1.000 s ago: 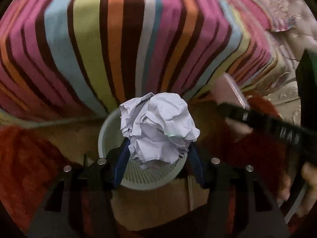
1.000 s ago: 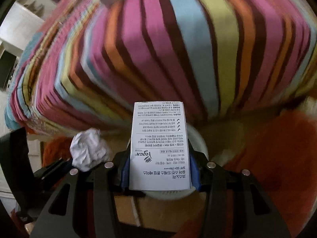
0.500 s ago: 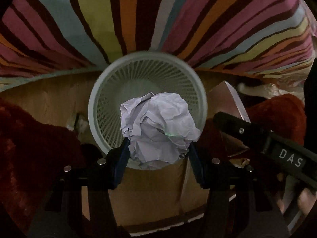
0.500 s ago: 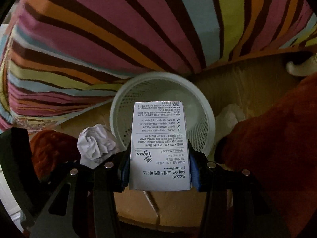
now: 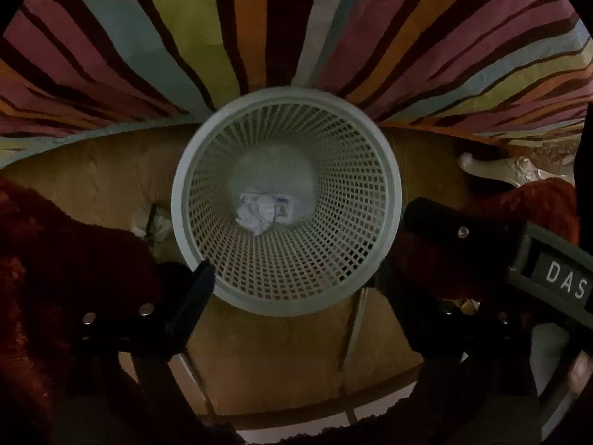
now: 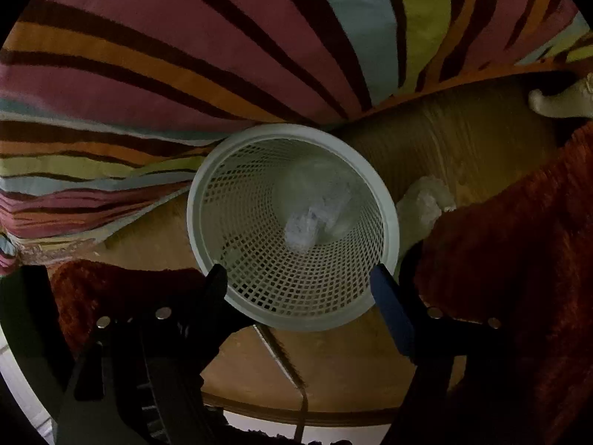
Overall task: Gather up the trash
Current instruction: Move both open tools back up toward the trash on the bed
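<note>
Crumpled paper (image 5: pixel 255 213) down in the basket (image 5: pixel 192 170) (box beside it, blurred); basket on the floor (image 5: pixel 281 363), cloth (image 5: pixel 259 26) just behind, rug (image 5: pixel 55 278) left, another wad (image 6: pixel 424 204) right.

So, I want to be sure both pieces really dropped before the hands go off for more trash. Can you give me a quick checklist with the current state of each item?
1. Left gripper empty: ok; its jaws have just been opening and nothing is between them.
2. Right gripper empty: ok; its jaws have just been opening, gap clear.
3. Crumpled paper ball in the basket: ok, it lies at the bottom.
4. Printed carton in the basket: cannot tell; only a pale blurred shape shows beside the ball.
5. Basket upright on the floor: ok.
6. More trash left: not ok; a crumpled white wad lies outside, beside the rim.
</note>
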The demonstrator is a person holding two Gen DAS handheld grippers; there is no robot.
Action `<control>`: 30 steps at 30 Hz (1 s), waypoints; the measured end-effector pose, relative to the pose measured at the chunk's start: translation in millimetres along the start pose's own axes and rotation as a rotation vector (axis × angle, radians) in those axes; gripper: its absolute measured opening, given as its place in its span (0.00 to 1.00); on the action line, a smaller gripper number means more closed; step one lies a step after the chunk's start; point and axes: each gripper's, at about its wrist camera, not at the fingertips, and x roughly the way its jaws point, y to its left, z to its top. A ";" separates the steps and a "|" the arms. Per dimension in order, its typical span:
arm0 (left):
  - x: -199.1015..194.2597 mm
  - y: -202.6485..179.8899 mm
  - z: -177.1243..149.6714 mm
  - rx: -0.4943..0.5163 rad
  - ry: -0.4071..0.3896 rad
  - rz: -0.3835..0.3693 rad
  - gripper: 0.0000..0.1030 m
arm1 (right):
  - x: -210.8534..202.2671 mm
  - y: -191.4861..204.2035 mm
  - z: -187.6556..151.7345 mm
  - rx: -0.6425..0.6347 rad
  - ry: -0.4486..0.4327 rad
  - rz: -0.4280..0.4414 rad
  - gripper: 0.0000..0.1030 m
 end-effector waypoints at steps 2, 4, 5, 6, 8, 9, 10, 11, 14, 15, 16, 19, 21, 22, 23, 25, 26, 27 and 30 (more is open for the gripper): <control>-2.8 -2.8 0.3 0.007 -0.018 0.002 0.87 | -0.5 -0.7 0.4 0.001 -0.007 0.000 0.73; -5.9 -3.6 0.0 0.011 -0.034 0.007 0.87 | -0.7 0.6 -0.1 -0.003 -0.013 -0.002 0.73; -8.0 -3.9 0.1 0.012 -0.045 0.009 0.87 | -0.8 2.0 -0.7 -0.005 -0.017 -0.004 0.73; -9.5 -5.3 0.4 0.011 -0.055 0.009 0.87 | -3.4 3.1 -1.9 -0.015 -0.030 -0.007 0.73; -16.0 -5.4 -0.2 0.007 -0.088 0.007 0.89 | -12.0 7.3 -4.3 -0.036 -0.060 -0.007 0.73; -20.0 -4.4 0.0 0.005 -0.109 0.004 0.89 | -17.3 8.9 -6.0 -0.048 -0.081 -0.009 0.73; -24.4 -3.3 -0.2 0.004 -0.130 0.003 0.90 | -20.9 9.6 -6.4 -0.055 -0.100 -0.010 0.73; -29.6 -3.3 -0.1 0.003 -0.156 0.001 0.90 | -24.4 10.2 -7.5 -0.062 -0.117 -0.010 0.73; -42.8 -2.9 -1.6 0.003 -0.221 -0.014 0.90 | -38.5 11.9 -11.8 -0.081 -0.181 0.001 0.73; -47.4 -4.7 -2.5 0.006 -0.246 -0.024 0.90 | -46.7 12.2 -14.0 -0.093 -0.216 0.010 0.73; -53.1 -6.9 -3.6 0.013 -0.271 -0.037 0.90 | -51.3 12.3 -15.0 -0.101 -0.237 0.010 0.73; -74.4 -14.2 -8.3 0.055 -0.370 -0.035 0.90 | -73.8 11.3 -20.4 -0.128 -0.336 0.010 0.73; -89.9 -20.2 -11.6 0.090 -0.440 -0.015 0.90 | -87.9 9.3 -23.9 -0.138 -0.399 0.011 0.73; -96.8 -22.0 -13.3 0.103 -0.473 -0.001 0.90 | -97.3 8.6 -26.2 -0.144 -0.439 0.015 0.73; -104.8 -23.0 -15.2 0.116 -0.511 0.012 0.90 | -103.1 9.0 -27.6 -0.149 -0.468 0.017 0.73; -117.6 -22.3 -17.5 0.127 -0.564 0.023 0.90 | -120.2 10.0 -32.2 -0.171 -0.549 0.014 0.73; -125.2 -20.2 -18.1 0.125 -0.592 0.030 0.90 | -127.1 11.0 -34.7 -0.184 -0.585 0.007 0.73; -132.3 -17.4 -18.5 0.118 -0.616 0.038 0.90 | -133.3 13.0 -37.1 -0.199 -0.624 -0.004 0.73; -153.7 -3.0 -15.9 0.084 -0.681 0.039 0.90 | -149.6 19.8 -42.3 -0.252 -0.731 -0.022 0.73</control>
